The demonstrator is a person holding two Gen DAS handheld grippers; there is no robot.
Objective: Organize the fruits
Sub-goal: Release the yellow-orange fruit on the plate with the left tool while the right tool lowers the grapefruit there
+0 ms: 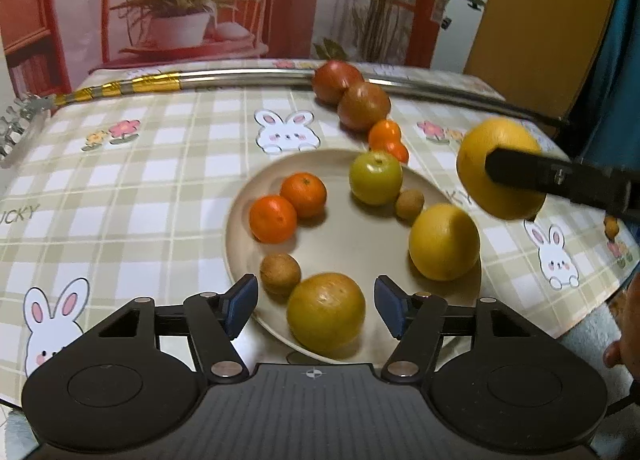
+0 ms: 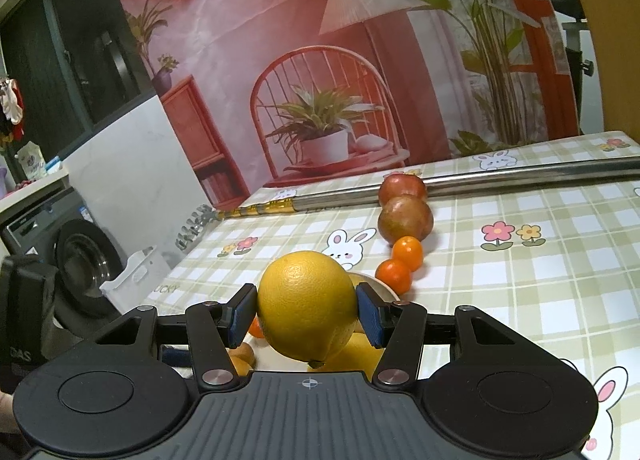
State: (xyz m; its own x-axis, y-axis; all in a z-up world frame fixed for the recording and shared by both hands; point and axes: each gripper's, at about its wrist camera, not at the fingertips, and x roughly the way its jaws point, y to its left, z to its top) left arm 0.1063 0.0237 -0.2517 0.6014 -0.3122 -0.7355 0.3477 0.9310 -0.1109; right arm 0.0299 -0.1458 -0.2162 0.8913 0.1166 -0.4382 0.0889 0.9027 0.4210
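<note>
My right gripper clamps a round, dimpled yellow grapefruit between its blue fingers, raised above the counter. My left gripper stands released; a dull yellow-green orange lies between its fingers without touching either, on the smooth beige plate.

My left gripper hangs with jaws apart around a yellow-green citrus on the plate, pads clear of its skin. A small brown fruit sits just ahead-left. Far right, the right gripper clamps a lemon aloft.
</note>
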